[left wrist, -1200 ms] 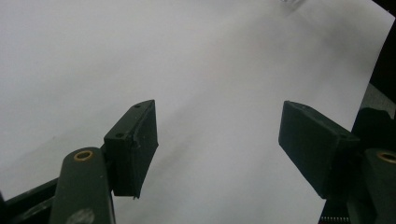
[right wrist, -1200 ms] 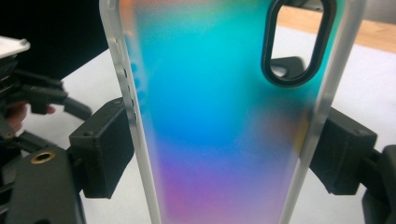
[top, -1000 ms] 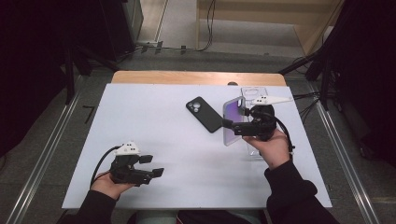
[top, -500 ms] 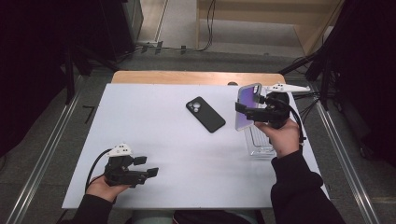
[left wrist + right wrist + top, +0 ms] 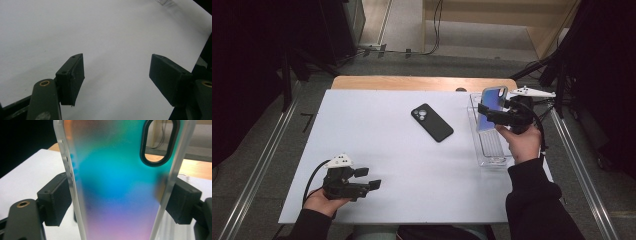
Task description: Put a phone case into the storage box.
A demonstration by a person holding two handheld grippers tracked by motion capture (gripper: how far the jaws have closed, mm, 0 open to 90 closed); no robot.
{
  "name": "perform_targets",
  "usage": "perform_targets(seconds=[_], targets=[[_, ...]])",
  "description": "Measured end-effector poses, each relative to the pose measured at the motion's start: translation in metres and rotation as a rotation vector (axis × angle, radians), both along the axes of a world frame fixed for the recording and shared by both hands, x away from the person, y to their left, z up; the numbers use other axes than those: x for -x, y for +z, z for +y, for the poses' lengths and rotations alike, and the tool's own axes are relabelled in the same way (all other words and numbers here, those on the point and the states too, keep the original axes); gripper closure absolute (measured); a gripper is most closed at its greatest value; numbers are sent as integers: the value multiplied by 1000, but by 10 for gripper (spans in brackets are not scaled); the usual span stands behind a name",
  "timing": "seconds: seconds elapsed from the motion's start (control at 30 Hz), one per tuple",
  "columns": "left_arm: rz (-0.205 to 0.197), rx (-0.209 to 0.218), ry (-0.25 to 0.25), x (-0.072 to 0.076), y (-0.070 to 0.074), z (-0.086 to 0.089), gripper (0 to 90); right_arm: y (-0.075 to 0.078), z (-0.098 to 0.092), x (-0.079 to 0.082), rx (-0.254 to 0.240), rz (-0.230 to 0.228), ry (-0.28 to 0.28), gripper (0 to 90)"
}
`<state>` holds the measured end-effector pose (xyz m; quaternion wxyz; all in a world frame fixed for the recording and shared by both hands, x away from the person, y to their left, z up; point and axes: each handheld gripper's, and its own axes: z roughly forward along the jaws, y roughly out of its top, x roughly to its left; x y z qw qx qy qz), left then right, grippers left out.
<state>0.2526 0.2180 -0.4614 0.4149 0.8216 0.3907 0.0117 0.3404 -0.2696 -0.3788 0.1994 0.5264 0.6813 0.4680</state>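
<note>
From the high view, the right gripper (image 5: 486,109) has lifted the iridescent phone case (image 5: 492,106) clear of the clear tray (image 5: 486,159) at the desk's right edge, so fitting it to the black phone (image 5: 432,122) mid-desk looks still to do, across open board. The left gripper view shows the left gripper (image 5: 116,72) gaping, empty, over bare white desk. In the right gripper view the pads (image 5: 58,197) clamp the case's two long edges.

This is a lab or recording room, not anyone's home. A plain white counter (image 5: 377,150) stands on a grey carpeted floor (image 5: 272,145), with metal rails (image 5: 259,170) running along both sides of it. Black curtains (image 5: 257,55) hang to the left and right, shutting off the space. Loose cables (image 5: 432,30) trail over the floor at the back, beside pale wooden panelling (image 5: 492,20).
</note>
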Motion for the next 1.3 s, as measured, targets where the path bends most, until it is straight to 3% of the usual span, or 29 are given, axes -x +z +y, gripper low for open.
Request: perform_targets(seconds=[0.23,0.53,0.73,1.07,1.2,1.3], targets=[[-8,-7,8,-1,1,-1,285,-4,-6,-6,7,-12,-40,157],[-11,-10,-9,-1,-1,-7,286,-14,-6,-26,24,-6,-88,157],[-11,-13,-19,-3,-1,-9,285,-15,-11,-46,35,-25,-108,157],[-11,-13,-26,-4,-1,-11,286,-19,-20,-79,6,2,-169,157],[-15,-20,-30,-4,-1,-12,286,-25,-18,-91,27,29,-179,157],[-18,-10,-29,-5,-1,-14,285,-32,-17,-99,38,24,-191,156]])
